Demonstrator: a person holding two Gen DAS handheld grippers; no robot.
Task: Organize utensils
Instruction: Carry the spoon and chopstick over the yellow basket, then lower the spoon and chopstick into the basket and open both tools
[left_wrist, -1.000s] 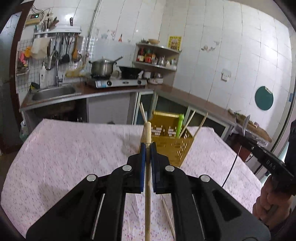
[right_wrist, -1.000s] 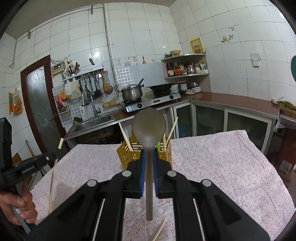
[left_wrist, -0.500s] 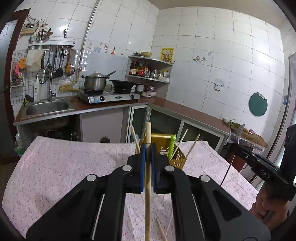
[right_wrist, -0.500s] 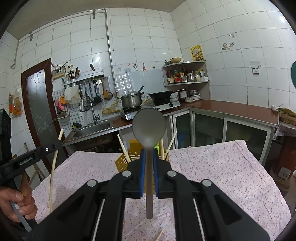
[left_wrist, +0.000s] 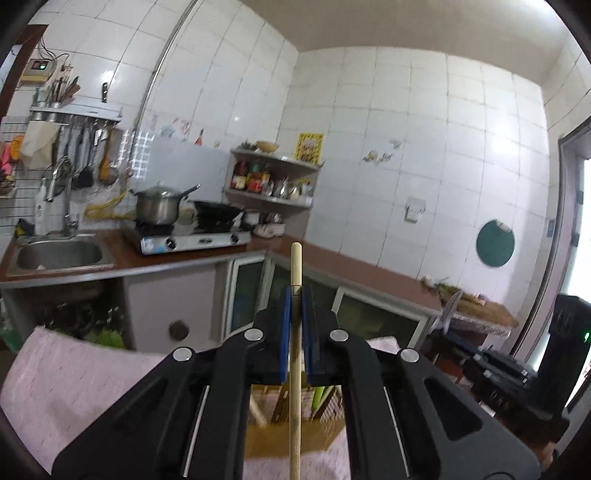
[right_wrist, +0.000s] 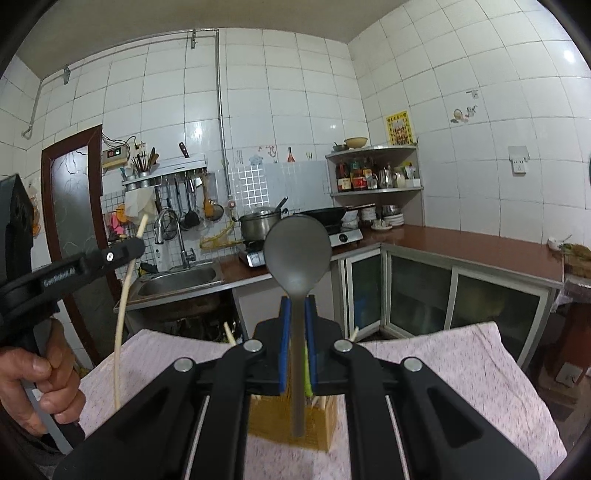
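Observation:
My left gripper (left_wrist: 295, 295) is shut on a wooden chopstick (left_wrist: 294, 387) that stands upright through the jaws. It also shows in the right wrist view (right_wrist: 122, 254), held at the far left with the chopstick (right_wrist: 120, 325) hanging down. My right gripper (right_wrist: 296, 306) is shut on the handle of a grey spoon (right_wrist: 297, 251), bowl up. The yellow utensil holder (right_wrist: 291, 424) stands on the pink tablecloth right below both grippers, partly hidden by the jaws; it holds chopsticks and a green utensil (right_wrist: 306, 373). It appears in the left wrist view (left_wrist: 295, 413) too.
The table with the pink floral cloth (right_wrist: 443, 369) lies below. Behind it run a kitchen counter (right_wrist: 461, 247), a sink (right_wrist: 177, 280), a gas stove with a pot (right_wrist: 258, 225) and corner shelves (right_wrist: 376, 170). A hand (right_wrist: 40, 391) holds the left gripper's handle.
Both grippers have risen and moved forward over the yellow holder, which now sits low under the jaws. The views tilt upward. Each grip is unchanged.

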